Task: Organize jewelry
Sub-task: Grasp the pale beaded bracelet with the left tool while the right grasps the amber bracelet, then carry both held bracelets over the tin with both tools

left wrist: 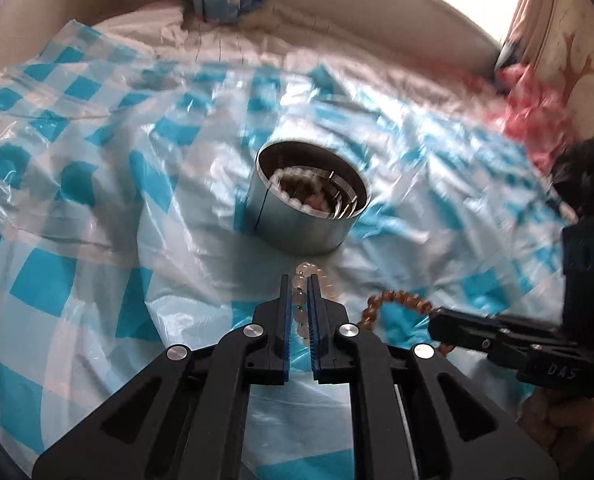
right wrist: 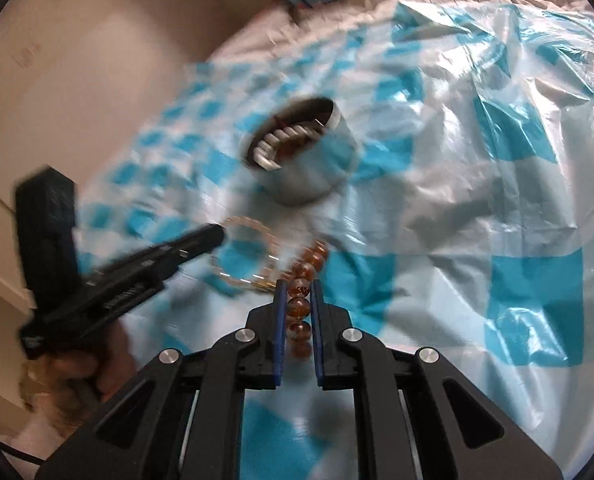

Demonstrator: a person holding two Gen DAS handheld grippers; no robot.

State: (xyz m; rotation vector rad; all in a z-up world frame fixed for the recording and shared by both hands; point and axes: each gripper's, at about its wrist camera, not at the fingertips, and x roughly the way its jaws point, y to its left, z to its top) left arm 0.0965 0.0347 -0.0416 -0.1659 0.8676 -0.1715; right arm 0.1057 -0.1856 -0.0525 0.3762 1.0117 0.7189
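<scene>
While the left wrist view is considered, the left tongs are seen clenched on a pale translucent beaded bracelet, held just short of a round silver metal tin that stands on the blue-and-white checked plastic sheet spread over the bed. White and reddish jewellery is already seen inside the tin. To the right, the right tongs are seen with an amber beaded bracelet.

From the right wrist view, the right tongs are shown clamped around amber beads, near the tin. Part of the task is judged done; both held bracelets remain to be dropped in.
</scene>
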